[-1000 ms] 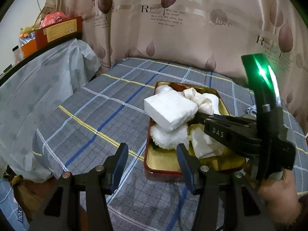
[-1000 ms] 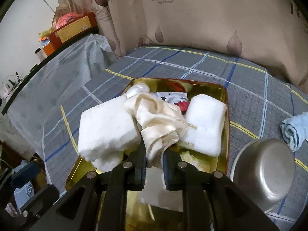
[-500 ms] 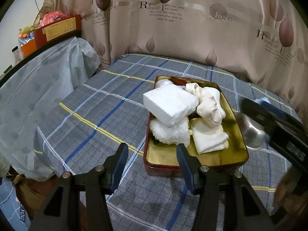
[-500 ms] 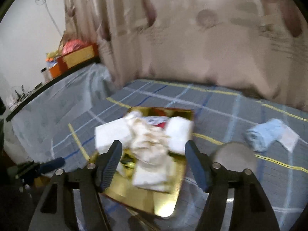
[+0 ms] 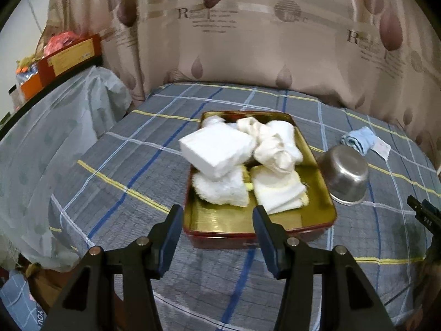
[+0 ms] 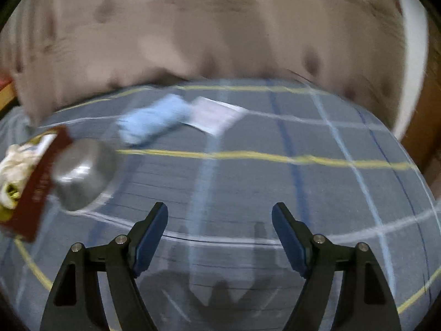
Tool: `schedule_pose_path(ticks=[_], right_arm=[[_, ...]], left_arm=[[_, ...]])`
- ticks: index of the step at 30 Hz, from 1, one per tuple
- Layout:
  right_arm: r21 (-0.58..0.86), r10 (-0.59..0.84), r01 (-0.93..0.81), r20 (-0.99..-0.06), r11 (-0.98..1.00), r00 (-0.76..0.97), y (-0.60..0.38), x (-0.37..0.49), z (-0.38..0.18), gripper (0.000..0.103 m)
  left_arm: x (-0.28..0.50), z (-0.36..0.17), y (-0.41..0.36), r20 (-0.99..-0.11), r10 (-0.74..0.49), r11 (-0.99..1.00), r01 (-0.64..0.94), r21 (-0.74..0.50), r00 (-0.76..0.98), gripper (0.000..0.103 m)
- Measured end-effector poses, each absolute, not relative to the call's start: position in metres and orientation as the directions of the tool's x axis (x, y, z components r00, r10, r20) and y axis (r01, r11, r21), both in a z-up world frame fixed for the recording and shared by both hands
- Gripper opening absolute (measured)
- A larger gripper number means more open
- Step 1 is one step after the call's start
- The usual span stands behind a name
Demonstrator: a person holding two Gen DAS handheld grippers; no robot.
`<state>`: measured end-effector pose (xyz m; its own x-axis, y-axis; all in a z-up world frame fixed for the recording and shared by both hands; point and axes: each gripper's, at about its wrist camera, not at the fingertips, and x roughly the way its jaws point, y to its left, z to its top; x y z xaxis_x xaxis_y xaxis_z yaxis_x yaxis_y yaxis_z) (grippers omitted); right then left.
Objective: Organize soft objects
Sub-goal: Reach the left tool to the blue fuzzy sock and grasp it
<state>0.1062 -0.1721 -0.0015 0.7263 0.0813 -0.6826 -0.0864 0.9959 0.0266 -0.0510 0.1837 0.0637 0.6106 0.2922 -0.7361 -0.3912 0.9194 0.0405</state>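
A gold tray (image 5: pixel 220 222) with red sides sits on the checked bed and holds several white soft items: a white block (image 5: pixel 217 149), a cream crumpled cloth (image 5: pixel 273 146), a fluffy white towel (image 5: pixel 220 189) and a folded cream cloth (image 5: pixel 278 191). My left gripper (image 5: pixel 217 237) is open and empty, just in front of the tray. A rolled light-blue towel (image 5: pixel 358 139) (image 6: pixel 154 120) lies on the bed to the tray's right. My right gripper (image 6: pixel 220 237) is open and empty over the bare bedspread, short of the blue towel. The right wrist view is blurred.
An overturned steel bowl (image 5: pixel 344 175) (image 6: pixel 82 173) lies beside the tray's right side. A white card (image 6: pixel 215 113) lies next to the blue towel. A patterned curtain (image 5: pixel 248 27) backs the bed. A covered shelf with boxes (image 5: pixel 69 55) stands at the left.
My right gripper let go of the cream cloth in the tray, opened, pulled back and swung right toward the blue towel. The left gripper stayed open in front of the tray.
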Motion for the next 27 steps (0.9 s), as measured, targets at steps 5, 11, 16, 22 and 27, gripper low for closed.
schedule_pose_path(ticks=[5, 11, 16, 22, 27], right_arm=[[0.124, 0.085, 0.006, -0.708, 0.992, 0.701, -0.207, 0.113, -0.01, 0.082], [0.105, 0.084, -0.009, -0.739, 0.994, 0.668, -0.199, 0.12, -0.017, 0.084], [0.11, 0.094, -0.018, -0.746, 0.994, 0.659, -0.198, 0.12, -0.021, 0.086], [0.136, 0.129, -0.042, -0.742, 0.99, 0.657, -0.198, 0.12, -0.021, 0.087], [0.15, 0.152, -0.06, -0.741, 0.987, 0.654, -0.197, 0.12, -0.021, 0.089]], left_arm=[[-0.037, 0.065, 0.163, -0.746, 0.273, 0.942, -0.327, 0.078, 0.607, 0.053], [-0.006, 0.071, 0.13, -0.762, 0.19, 0.975, -0.209, 0.073, 0.619, 0.053], [0.045, 0.076, 0.097, -0.792, 0.045, 0.999, -0.027, 0.037, 0.609, 0.053], [0.123, 0.082, 0.055, -0.826, -0.108, 0.975, 0.223, 0.021, 0.554, 0.053], [0.18, 0.08, 0.014, -0.848, -0.171, 0.911, 0.407, 0.057, 0.501, 0.053]])
